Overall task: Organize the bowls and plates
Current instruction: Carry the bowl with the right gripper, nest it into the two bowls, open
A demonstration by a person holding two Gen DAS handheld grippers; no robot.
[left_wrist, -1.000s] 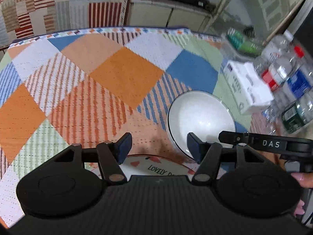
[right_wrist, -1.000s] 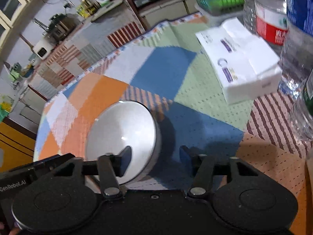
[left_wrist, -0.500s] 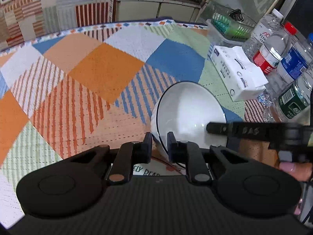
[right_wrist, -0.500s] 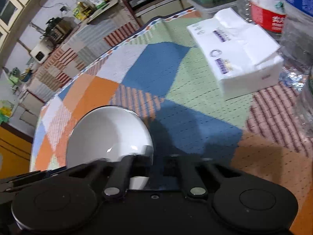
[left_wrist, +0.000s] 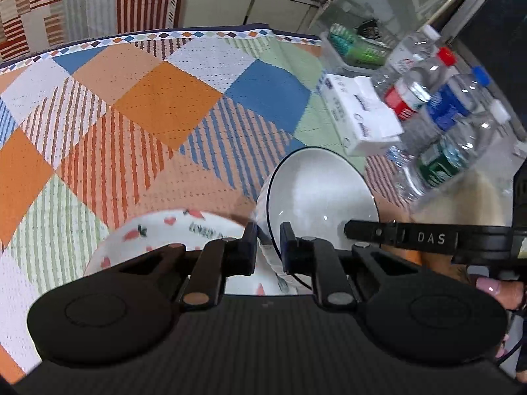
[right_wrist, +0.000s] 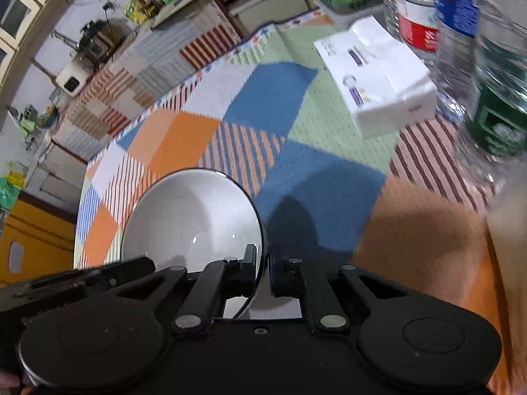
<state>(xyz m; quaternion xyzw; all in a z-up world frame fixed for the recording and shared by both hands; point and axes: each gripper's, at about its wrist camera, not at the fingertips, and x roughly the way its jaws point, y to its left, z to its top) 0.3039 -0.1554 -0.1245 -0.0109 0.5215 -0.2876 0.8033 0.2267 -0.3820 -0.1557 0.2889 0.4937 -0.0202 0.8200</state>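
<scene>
White bowl (left_wrist: 316, 194), dark-rimmed, glossy, tilted over the patchwork tablecloth (left_wrist: 164, 105); left gripper (left_wrist: 267, 247) clenched on its near-left rim, right gripper (right_wrist: 262, 265) clenched on its near-right rim. Left view only: heart-printed plate (left_wrist: 164, 233), lettering blurred, near left; "DAS" on the right gripper's arm. Both views: tissue pack (right_wrist: 378, 75), water bottles (left_wrist: 438, 112) at right, labels unreadable.

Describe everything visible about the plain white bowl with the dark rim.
The white bowl looks like glossy ceramic, plain inside, with a thin dark line round its rim. It is tipped, its opening facing the left camera. The left gripper is shut on its rim on one side and the right gripper on the opposite side. Beside it lies a heart-printed plate; whether they touch cannot be told.
</scene>
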